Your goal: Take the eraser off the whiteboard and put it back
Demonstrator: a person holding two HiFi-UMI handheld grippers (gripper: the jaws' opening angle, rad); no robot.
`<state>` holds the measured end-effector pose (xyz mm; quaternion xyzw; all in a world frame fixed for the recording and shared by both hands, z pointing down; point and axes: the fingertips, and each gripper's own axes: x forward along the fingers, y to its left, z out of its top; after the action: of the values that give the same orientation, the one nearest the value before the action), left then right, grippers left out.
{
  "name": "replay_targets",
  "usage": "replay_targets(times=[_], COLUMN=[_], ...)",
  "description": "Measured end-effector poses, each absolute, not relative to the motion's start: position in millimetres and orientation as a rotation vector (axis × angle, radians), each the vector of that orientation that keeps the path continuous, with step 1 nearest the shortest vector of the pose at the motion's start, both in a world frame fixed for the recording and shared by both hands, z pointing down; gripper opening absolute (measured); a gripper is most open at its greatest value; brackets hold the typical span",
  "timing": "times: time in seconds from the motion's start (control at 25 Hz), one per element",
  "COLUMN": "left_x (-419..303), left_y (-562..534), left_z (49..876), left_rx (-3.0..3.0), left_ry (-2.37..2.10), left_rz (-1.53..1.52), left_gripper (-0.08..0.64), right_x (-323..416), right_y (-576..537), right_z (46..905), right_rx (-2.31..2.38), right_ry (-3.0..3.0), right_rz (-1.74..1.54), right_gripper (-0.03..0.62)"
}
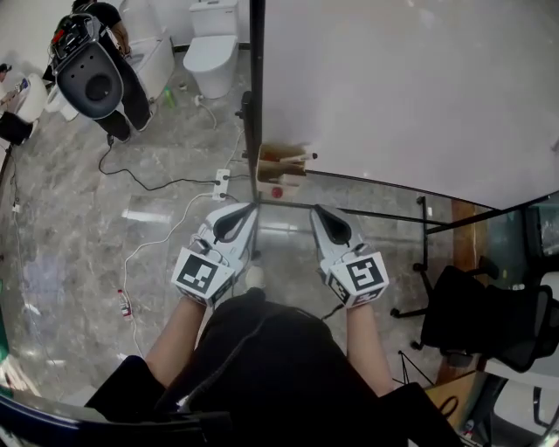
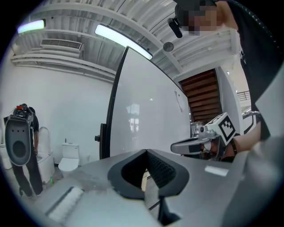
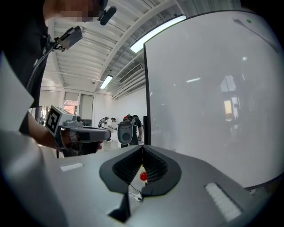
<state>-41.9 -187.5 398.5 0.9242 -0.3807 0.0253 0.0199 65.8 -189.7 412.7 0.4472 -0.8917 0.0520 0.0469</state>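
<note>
Obs.: the whiteboard [image 1: 410, 87] stands upright, its white face showing only glare, with a black frame post [image 1: 256, 96] down its left edge. The left gripper [image 1: 251, 209] and the right gripper [image 1: 317, 210] are held side by side in front of the board's lower left corner, near it but apart from it, and both point toward it. The left one lines up roughly with the post, the right one with the white face just right of the post. Left gripper view: jaws together, the ribbed pads [image 2: 162, 170] meeting at the tip, nothing between them. Right gripper view: likewise closed on each other and empty; through the slot below the pads a small red ball [image 3: 143, 176] shows. A marker cube [image 1: 197, 275] sits at the rear of each gripper, with bare forearms [image 1: 175, 336] behind. Eraser: not identifiable in any view, and neither gripper holds it. At the foot of the board's left edge is a small wooden piece [image 1: 279, 164] with a white stick across it. The red ball lies just in front of that piece on the grey stone floor [image 1: 79, 262]. A white power strip [image 1: 221, 183] lies on the floor just left of the post. Further left of the board and beyond it are a white toilet [image 1: 212, 52] and a person in black [image 1: 113, 26] carrying a dark oval-faced device [image 1: 92, 79]. Below the board's bottom edge, toward its right end, stands a black office chair [image 1: 489, 319].
</note>
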Motion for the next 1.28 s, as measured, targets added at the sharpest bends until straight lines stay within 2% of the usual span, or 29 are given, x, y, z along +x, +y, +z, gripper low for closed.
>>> replay_targets(times=[0.2, 0.36, 0.6, 0.72, 1.28], left_x=[-42.7, -43.0, -47.5, -52.1, -53.7], left_y=[-210.1, -225.7, -242.1, -249.3, -267.9], left_z=[400.7, 403.8, 411.3, 412.0, 412.9], left_rx=[2.889, 2.901, 2.903, 2.905, 2.902], left_ry=[-1.099, -1.036, -0.98, -0.966, -0.963], left_rz=[0.093, 0.105, 0.117, 0.119, 0.131], left_gripper=[0.006, 0.006, 0.006, 0.006, 0.006], right_x=[57.5, 54.3, 48.6, 48.2, 36.4], right_y=[-220.1, -239.2, -256.7, -266.2, -281.6], right_z=[433.5, 446.3, 478.3, 485.3, 489.6], right_rx=[1.386, 1.393, 1.308, 1.299, 1.309], right_ry=[-2.633, -2.584, -2.484, -2.439, -2.45], right_rz=[0.129, 0.129, 0.1, 0.066, 0.111], right_gripper=[0.019, 0.074, 0.226, 0.269, 0.305])
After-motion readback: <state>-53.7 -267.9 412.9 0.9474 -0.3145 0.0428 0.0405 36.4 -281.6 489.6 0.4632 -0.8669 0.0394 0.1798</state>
